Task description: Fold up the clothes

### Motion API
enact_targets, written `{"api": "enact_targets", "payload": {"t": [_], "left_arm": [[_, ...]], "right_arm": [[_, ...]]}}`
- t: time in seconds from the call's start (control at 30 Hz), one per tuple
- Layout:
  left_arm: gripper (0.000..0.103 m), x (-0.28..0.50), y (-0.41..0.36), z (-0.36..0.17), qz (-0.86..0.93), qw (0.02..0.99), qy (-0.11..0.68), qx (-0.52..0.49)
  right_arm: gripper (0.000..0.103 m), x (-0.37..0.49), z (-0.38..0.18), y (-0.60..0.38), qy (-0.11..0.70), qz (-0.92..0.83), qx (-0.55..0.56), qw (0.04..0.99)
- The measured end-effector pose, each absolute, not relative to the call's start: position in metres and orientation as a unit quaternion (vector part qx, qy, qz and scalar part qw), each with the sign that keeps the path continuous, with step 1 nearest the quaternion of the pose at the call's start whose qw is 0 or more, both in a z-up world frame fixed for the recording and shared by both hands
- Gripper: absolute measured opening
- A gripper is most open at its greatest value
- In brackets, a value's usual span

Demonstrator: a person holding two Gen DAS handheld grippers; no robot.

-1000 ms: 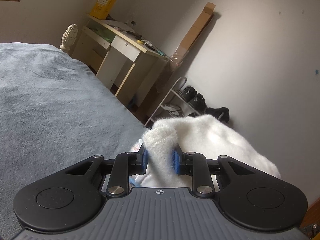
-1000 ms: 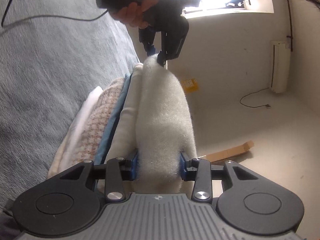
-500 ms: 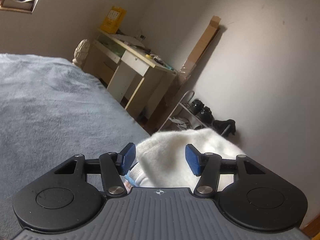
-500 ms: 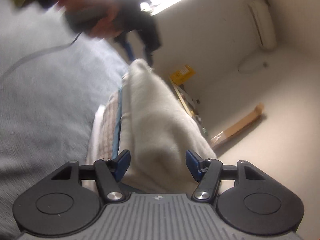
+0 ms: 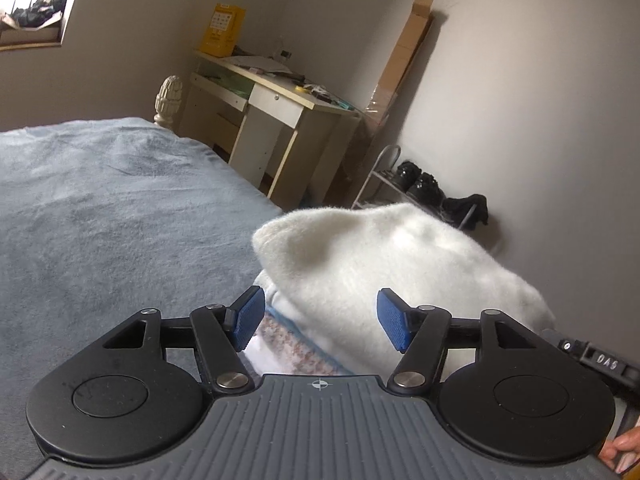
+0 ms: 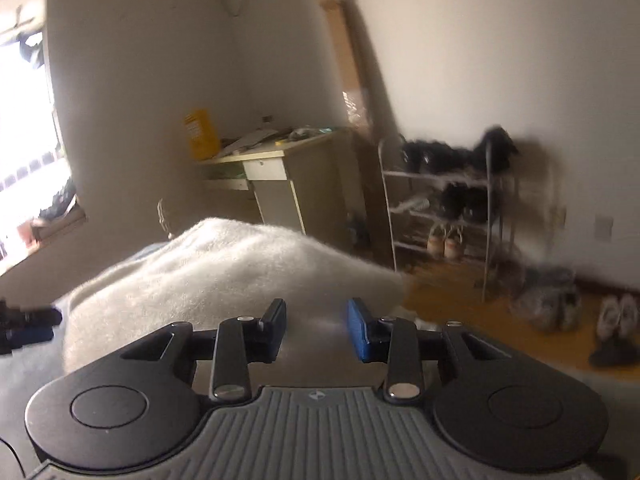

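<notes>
- The left gripper (image 5: 320,316) has its two blue pads (image 5: 249,318) wide apart, and nothing is held between them.
- Just in front of these pads lies the white fluffy garment (image 5: 384,264), folded, on top of a small pile at the edge of the bed (image 5: 100,208).
- Under the white garment a light blue layer (image 5: 280,317) and a pink patterned cloth (image 5: 288,350) show at the near side of the pile.
- At the lower right corner of the left wrist view, some fingertips (image 5: 622,446) of the person hold a dark device; only a small part is visible.
- The right gripper (image 6: 317,330) is also spread apart and empty. Its view is blurred, so small details are hard to read.
- In the right wrist view the white garment fills the middle, directly past the fingers, and seems not to touch them.
- At the left edge of that view, part of a dark tool with a blue piece (image 6: 28,326) is beside the garment; I cannot tell exactly what it is.
- The bed cover is grey-blue and stretches to the far left, with a carved bedpost knob (image 5: 168,100) at its far corner.
- Behind the bed stands a pale desk (image 5: 280,120) with papers and a yellow box (image 5: 222,30) on it.
- A long cardboard piece (image 5: 404,56) leans on the wall beside the desk.
- A metal shoe rack (image 6: 444,200) with dark shoes stands farther along the wall.
</notes>
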State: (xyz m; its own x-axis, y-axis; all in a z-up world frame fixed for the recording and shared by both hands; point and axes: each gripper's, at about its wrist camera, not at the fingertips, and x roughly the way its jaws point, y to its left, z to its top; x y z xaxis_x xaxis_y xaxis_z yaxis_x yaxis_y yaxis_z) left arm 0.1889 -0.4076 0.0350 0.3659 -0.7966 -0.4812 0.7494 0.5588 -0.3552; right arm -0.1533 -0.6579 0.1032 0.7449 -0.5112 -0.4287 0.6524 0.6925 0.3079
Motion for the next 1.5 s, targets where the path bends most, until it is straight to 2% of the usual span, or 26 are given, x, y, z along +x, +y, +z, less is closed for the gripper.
{"api": "enact_targets", "payload": {"t": [0.1,0.2,0.37,0.67,0.73,0.97,1.23,1.5], "left_arm": [[0.072,0.169,-0.388,0.042,-0.475,0.828,0.297,0.019],[0.078,0.144,-0.364,0.047,-0.497,0.812,0.299,0.067],[0.097,0.104,-0.309,0.059,-0.524,0.803,0.26,0.113],[0.102,0.041,-0.231,0.084,-0.576,0.769,0.214,0.174],[0.103,0.029,-0.216,0.085,-0.588,0.762,0.208,0.173],[0.103,0.005,-0.185,0.077,-0.607,0.754,0.21,0.142],[0.103,-0.011,-0.18,0.067,-0.621,0.74,0.225,0.131],[0.103,-0.009,-0.195,0.058,-0.596,0.745,0.277,0.118]], "right_arm": [[0.04,-0.184,0.102,-0.63,0.156,-0.32,0.231,0.905],[0.05,-0.196,0.104,-0.588,0.177,-0.312,0.208,0.91],[0.057,-0.199,0.111,-0.525,0.186,-0.299,0.201,0.914],[0.085,-0.198,0.135,-0.408,0.214,-0.268,0.159,0.926],[0.099,-0.201,0.138,-0.384,0.216,-0.284,0.141,0.923],[0.103,-0.213,0.148,-0.312,0.224,-0.349,0.081,0.906],[0.103,-0.232,0.142,-0.305,0.259,-0.436,0.079,0.858],[0.103,-0.249,0.133,-0.309,0.277,-0.481,0.084,0.828]]}}
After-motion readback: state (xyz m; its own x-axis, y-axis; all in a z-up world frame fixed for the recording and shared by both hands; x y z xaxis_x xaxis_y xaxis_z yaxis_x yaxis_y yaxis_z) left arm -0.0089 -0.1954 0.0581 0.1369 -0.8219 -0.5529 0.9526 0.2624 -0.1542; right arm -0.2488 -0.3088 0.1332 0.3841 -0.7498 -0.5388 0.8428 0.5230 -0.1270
